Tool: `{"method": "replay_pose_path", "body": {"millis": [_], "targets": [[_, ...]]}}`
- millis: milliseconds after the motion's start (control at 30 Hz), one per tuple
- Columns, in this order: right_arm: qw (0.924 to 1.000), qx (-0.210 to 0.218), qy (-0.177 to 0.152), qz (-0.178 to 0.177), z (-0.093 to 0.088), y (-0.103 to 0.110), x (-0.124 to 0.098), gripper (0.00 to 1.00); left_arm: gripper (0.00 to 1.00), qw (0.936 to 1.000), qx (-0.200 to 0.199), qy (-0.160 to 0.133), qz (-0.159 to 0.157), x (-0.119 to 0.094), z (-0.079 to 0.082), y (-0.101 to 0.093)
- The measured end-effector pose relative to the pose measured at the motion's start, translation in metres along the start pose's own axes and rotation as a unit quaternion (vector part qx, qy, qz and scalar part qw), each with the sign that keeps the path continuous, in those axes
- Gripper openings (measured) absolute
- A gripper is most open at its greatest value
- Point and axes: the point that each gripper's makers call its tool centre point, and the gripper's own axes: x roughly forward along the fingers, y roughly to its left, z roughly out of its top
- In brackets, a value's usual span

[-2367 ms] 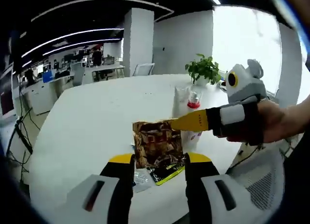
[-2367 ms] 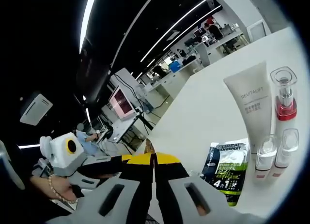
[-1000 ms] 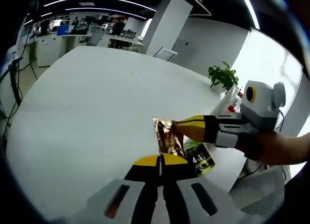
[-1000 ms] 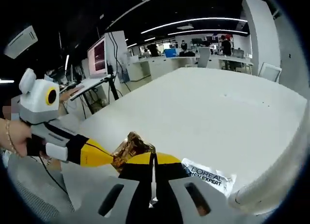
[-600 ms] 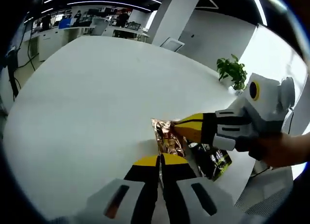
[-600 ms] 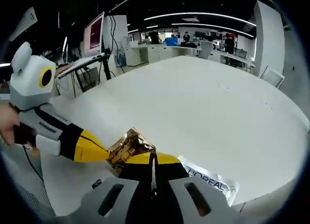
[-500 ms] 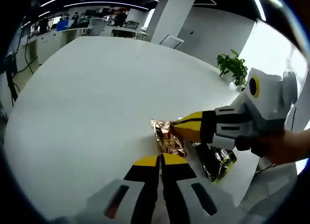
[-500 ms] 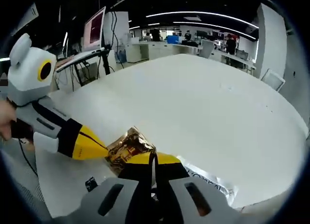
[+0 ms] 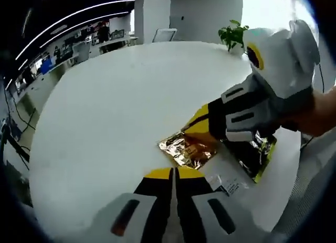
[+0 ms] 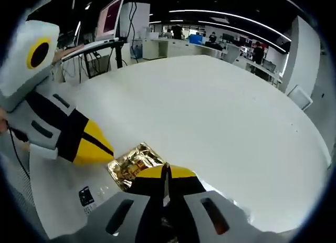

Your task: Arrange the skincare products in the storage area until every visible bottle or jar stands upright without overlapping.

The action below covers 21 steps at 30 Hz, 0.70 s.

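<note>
**Both tools pinching the gold sachet on the white table**

The white table (image 9: 94,112) spreads wide in front of me, running away toward the far office desks, with a potted plant (image 9: 231,34) standing at its far edge in my left gripper view.

My right tool (image 9: 195,128) reaches in from the right of that view, its yellow tips together on the far corner of the crinkled gold foil sachet (image 9: 190,148), which lies flat on the table near me. My left tool (image 9: 174,173) has its jaws pressed together at the sachet's near edge; I cannot tell how much foil is caught between them.

In my right gripper view the left tool (image 10: 107,151) comes in from the left and touches the same sachet (image 10: 132,165).

A dark green-edged sachet (image 9: 257,154) lies just right of the gold one, partly under my right tool. A small clear labelled packet (image 9: 223,183) sits beside it, nearer to me.
</note>
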Motion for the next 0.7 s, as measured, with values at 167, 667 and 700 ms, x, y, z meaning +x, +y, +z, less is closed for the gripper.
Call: {"method": "replay_pose_path", "body": {"millis": [167,667,700], "targets": [[1.0000,-0.006,-0.001,0.001,0.000,0.000,0.000,0.02,0.18,0.9980,0.039,-0.041,-0.027,0.010,0.023,-0.014],[0.9989,0.005,-0.047,-0.009,0.013,-0.007,-0.011,0.18,0.22,0.9936,0.100,-0.014,-0.051,0.031,0.020,-0.018],[0.9988,0.005,-0.048,-0.011,0.014,-0.007,-0.013,0.17,0.22,0.9934,0.101,-0.014,-0.051,0.031,0.020,-0.018]]}}
